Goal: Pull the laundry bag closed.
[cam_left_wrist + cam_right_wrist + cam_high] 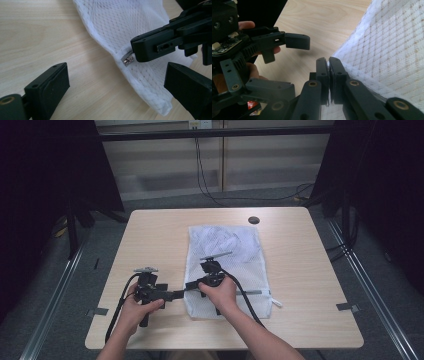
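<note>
Pale wood is spreading across the table (pixel 150 235) in the high view, where a white mesh bag (pixel 240 245) is lying right of the middle, a dark round hole (pixel 253 220) sitting just beyond it. Both hands are meeting at the bag's near left edge, cables trailing toward the person.

Left gripper (pixel 117 82) is standing wide apart in its own view, holding nothing, the bag's corner lying between the jaws. Crossing in front, the right gripper (pixel 136 51) is pinching the hem beside a metal zipper pull (pixel 127 60).

Right gripper view is showing those jaws pressed together on the bag's edge (pixel 329 65), the left gripper looming just beside.
</note>
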The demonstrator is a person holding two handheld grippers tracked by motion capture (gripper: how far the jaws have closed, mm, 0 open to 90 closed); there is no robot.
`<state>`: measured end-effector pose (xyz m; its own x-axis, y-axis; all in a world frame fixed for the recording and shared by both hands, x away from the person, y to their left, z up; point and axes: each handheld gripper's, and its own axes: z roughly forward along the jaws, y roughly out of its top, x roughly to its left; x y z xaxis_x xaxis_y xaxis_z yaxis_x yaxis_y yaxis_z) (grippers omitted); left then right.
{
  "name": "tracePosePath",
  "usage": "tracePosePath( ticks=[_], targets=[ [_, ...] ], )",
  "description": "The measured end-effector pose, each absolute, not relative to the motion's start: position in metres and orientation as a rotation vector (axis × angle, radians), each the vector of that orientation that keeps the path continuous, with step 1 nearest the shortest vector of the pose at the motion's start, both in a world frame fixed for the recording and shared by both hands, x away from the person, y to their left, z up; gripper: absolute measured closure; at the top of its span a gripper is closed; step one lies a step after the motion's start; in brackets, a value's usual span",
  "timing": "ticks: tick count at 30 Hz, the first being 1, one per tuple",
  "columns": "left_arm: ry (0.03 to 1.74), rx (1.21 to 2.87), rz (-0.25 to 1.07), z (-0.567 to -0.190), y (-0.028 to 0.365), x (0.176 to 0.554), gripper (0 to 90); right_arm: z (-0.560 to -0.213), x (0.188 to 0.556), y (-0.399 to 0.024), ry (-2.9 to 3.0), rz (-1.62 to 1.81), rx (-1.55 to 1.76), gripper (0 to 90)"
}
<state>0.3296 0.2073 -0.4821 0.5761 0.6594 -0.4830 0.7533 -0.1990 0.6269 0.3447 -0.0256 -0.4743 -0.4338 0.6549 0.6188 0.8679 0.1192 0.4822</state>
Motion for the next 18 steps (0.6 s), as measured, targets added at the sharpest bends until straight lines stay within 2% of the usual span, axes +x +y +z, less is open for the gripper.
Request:
tracePosePath(
  ticks=[18],
  targets=[
    [1.151,1.922,-0.278,-0.494,0.182,0.33,20.2,-0.461,0.341,-0.036,-2.113,-1.269,-1.51,86.8]
  ],
)
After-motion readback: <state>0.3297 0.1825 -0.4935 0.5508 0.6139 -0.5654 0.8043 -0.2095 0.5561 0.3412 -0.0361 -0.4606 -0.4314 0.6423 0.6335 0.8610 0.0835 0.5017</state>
